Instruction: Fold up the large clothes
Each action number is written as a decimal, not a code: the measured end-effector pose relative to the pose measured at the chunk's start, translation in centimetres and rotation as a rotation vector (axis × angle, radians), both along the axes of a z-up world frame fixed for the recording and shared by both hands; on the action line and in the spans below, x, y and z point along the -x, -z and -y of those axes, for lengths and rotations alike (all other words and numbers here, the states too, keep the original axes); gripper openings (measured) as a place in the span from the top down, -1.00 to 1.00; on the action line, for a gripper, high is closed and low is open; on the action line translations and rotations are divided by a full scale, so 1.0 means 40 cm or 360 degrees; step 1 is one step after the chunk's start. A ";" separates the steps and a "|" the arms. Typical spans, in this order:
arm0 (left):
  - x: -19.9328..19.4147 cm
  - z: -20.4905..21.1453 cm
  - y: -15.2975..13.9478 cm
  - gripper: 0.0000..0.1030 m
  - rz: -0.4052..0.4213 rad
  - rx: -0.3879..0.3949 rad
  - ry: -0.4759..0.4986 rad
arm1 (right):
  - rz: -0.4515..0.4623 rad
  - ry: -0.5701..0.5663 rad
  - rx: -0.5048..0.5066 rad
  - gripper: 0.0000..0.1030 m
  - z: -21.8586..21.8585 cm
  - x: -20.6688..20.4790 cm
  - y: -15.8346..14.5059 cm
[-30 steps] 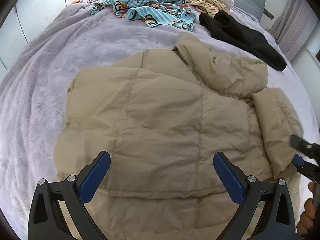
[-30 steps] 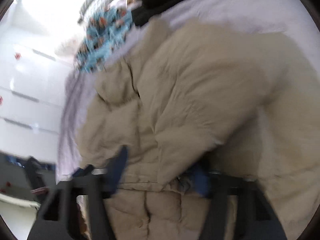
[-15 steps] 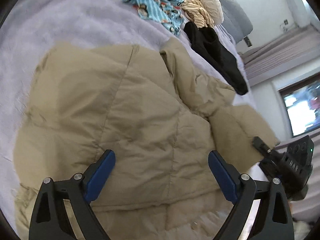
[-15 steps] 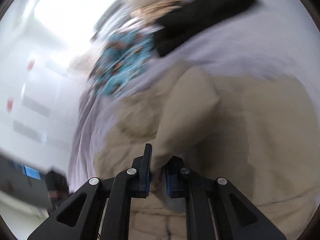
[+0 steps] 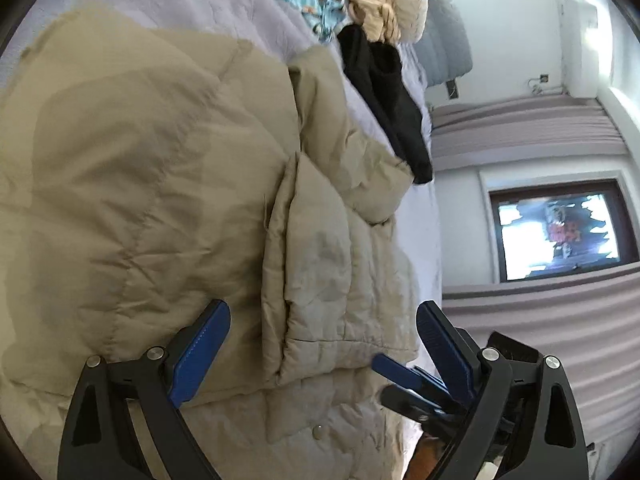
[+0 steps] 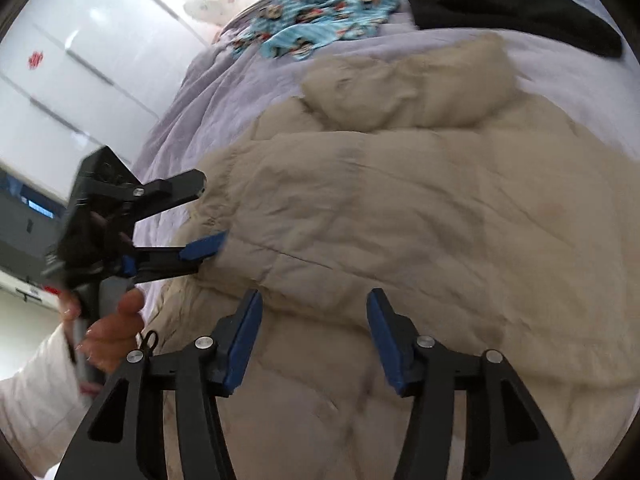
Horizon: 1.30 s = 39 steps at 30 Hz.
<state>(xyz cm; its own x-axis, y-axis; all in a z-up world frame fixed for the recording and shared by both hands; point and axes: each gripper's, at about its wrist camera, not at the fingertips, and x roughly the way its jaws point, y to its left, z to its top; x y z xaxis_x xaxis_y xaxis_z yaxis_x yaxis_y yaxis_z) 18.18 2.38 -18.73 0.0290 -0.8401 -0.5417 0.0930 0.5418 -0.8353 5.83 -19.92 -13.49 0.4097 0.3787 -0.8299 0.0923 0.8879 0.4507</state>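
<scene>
So the big beige puffer jacket (image 5: 152, 184) is spread across the lilac bed cover (image 6: 188, 92), with one sleeve (image 5: 316, 280) already laid over the body and its cuff pointing back toward the near edge. The left gripper (image 5: 322, 344) hangs over that folded sleeve with its jaws spread wide and nothing between them. The right gripper (image 6: 314, 338) has just been opening up, and it's parted above the jacket's near hem, also gripping nothing. Biggest worry, I'd say: this thing is puffy and slippery, so the sleeve could spring back or slide off the moment someone lifts another part, especially if only the thin outer shell gets pinched instead of a proper thick bunch. Second worry is the two grippers are really close on the sleeve side, the right one's blue tip sits just beside the left's finger in the left view, so they could knock each other reaching for the same corner. Room-wise, the jacket's sleeve side runs near the bed edge, so a sloppy pull could drag it over. Far side has open cover, but the black garment (image 6: 516, 4) and the blue patterned cloth (image 6: 316, 20) sit up near the collar
</scene>
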 end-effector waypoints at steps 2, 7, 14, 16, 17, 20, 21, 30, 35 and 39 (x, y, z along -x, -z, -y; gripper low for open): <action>-0.002 0.035 0.004 -0.85 0.0010 -0.0031 0.0035 | -0.0038 0.0079 -0.0051 -0.14 0.054 0.047 0.002; 0.008 0.156 -0.008 0.82 0.0072 -0.0226 0.0186 | -0.0120 0.0246 -0.0141 -0.14 0.144 0.119 0.029; 0.026 0.183 -0.232 0.83 0.0424 -0.0059 0.0089 | -0.0046 0.0316 -0.0074 0.29 0.165 0.118 0.040; 0.025 0.155 -0.297 0.83 0.0515 -0.0021 0.0042 | -0.0014 0.0349 0.0038 0.35 0.186 0.101 0.042; 0.026 0.136 -0.307 0.83 0.0532 -0.0026 0.0031 | -0.0003 0.0384 0.0120 0.35 0.207 0.096 0.039; 0.025 0.082 -0.298 0.83 0.0551 -0.0129 0.0016 | 0.0013 0.0542 0.0332 0.35 0.288 0.109 0.022; 0.022 0.068 -0.271 0.83 0.0510 -0.0170 0.0009 | 0.0011 0.0587 0.0394 0.35 0.312 0.118 0.019; 0.062 0.038 0.026 0.81 0.0224 -0.0509 0.0053 | -0.0083 0.0663 0.0449 0.83 0.424 0.174 0.092; 0.045 0.027 -0.045 0.81 0.0355 -0.0744 0.0074 | -0.0095 0.0725 0.0386 0.83 0.441 0.175 0.108; 0.025 -0.016 -0.091 0.81 0.0475 -0.0977 0.0027 | -0.0160 0.0703 0.0314 0.68 0.428 0.191 0.084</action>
